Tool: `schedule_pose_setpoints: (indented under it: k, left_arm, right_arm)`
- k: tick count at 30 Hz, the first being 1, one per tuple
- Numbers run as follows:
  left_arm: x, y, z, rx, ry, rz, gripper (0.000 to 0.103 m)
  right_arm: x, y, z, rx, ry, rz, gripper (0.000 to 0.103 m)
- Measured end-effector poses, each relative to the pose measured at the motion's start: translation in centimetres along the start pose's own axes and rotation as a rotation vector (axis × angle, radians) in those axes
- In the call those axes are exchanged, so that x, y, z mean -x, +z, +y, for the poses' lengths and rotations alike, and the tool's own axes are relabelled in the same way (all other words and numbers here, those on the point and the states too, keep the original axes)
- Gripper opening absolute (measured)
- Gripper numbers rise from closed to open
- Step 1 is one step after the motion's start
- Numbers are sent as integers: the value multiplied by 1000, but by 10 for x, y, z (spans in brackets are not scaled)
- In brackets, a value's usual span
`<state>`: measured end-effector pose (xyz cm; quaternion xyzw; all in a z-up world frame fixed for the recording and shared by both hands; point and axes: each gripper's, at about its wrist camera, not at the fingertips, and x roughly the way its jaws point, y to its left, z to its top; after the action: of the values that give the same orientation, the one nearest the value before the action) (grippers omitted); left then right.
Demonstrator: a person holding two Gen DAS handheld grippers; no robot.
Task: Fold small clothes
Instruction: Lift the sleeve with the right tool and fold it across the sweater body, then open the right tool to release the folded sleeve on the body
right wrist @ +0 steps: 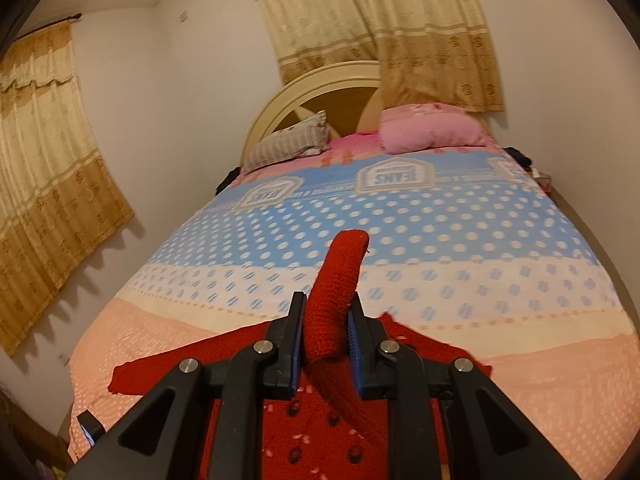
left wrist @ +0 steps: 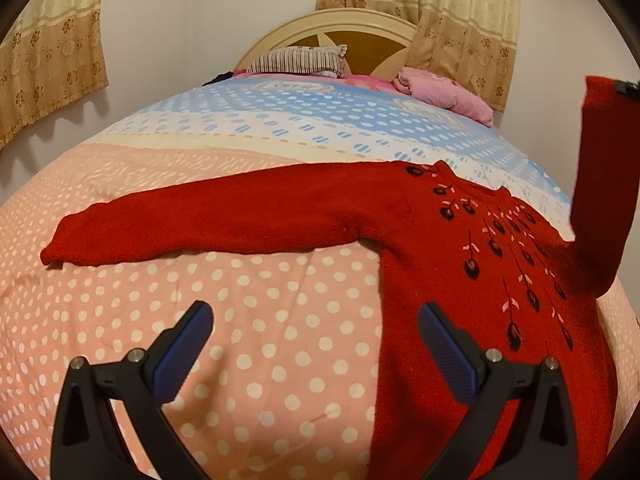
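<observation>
- Sweater point(left wrist: 460, 264) lies front-up on the bed point(left wrist: 260, 320), body toward the foot end, neckline toward the headboard point(right wrist: 320, 92).
- Progress: early, I'd say. One sleeve raised, no fold laid down that I can see. Body flat and full width.
- Left sleeve point(left wrist: 208, 224) spread straight out across the quilt, flat, cuff well away from the body. Untouched by either tool.
- Right sleeve point(right wrist: 338, 300) is pinched in the right gripper point(right wrist: 323, 340); jaws clamped on the knit near the cuff, cuff end poking up past the fingertips. From the left camera that sleeve hangs from the shoulder up to the frame edge.
- Left gripper point(left wrist: 316, 344) has jaws spread wide, nothing between them, hovering over the quilt just beside the sweater's side edge.
- Left to do, as I judge it: lay the right sleeve across the chest, same for the left one, then fold the body up.
- Materials: sweater is thick red knit, fuzzy, with dark and pink floral embroidery fanning out from the collar. Looks limp and heavy; sleeve sags under its own weight.
- Quilt is soft, padded, pink with white dots, shifting to a blue dotted band further up. Slightly puffy, so folds may not sit crisp.
- Gripper pads are blue and ribbed, set on black plastic fingers.
</observation>
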<state>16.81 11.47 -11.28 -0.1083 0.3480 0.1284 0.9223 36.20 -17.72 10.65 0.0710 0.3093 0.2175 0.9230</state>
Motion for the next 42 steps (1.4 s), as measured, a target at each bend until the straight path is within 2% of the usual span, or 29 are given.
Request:
schedule_pose_setpoints:
  k: [6,14,16,18,19,22,24,27,30,32,34,36,38,40,41,42]
  left_arm:
    - [-2,0,1,3,-2,4,103]
    - [-4,-3,-1,-12,-5,11,103]
    - [-5,-4,-1,-19,-3,9,103]
    - [-7,-4,0,-20,-1,13,103]
    - [-8,-5,1,-19,-1,16,103]
    - [-8,-4,3,-20,-3,17,103]
    - [-5,-3,4,-15,-19,11,103]
    - [6,2,4,-16,-85,-12,103]
    - [15,8,1,-34,-144,-42,103]
    - [11,14,-4,-31,-188,-11,103]
    - [5,20,-12,-52,-198,-8,103]
    - [-4,24,-23,-96,-161,0,102]
    - [-11,28,-35,-130,-177,20,96]
    - [-21,30,-48,-157,-184,52,85]
    - [-25,30,-52,-168,-191,63,84]
    - [-29,30,-56,-180,-195,75,76]
  right_arm:
    - [-35,-14,45,46,46,34,20]
    - [-109,-71,91,117,64,121,20]
    - [-129,-89,93,120,104,155,21]
    - [-149,-108,95,97,158,212,42]
    - [-157,-117,95,77,192,242,57]
    - [-165,-140,96,32,305,284,58]
    - [-162,-149,95,39,293,285,58]
    - [-148,-160,76,10,282,296,58]
    - [-126,-168,41,0,205,296,59]
    - [-113,-173,16,-1,126,292,60]
    - [-97,-181,-5,-1,64,286,60]
    - [-84,-187,-19,-2,33,278,61]
    - [-72,-194,-28,2,27,265,61]
    - [-63,-201,-36,-8,30,254,61]
    - [-60,-205,-40,-16,26,254,61]
    - [-58,-208,-42,-20,20,255,62]
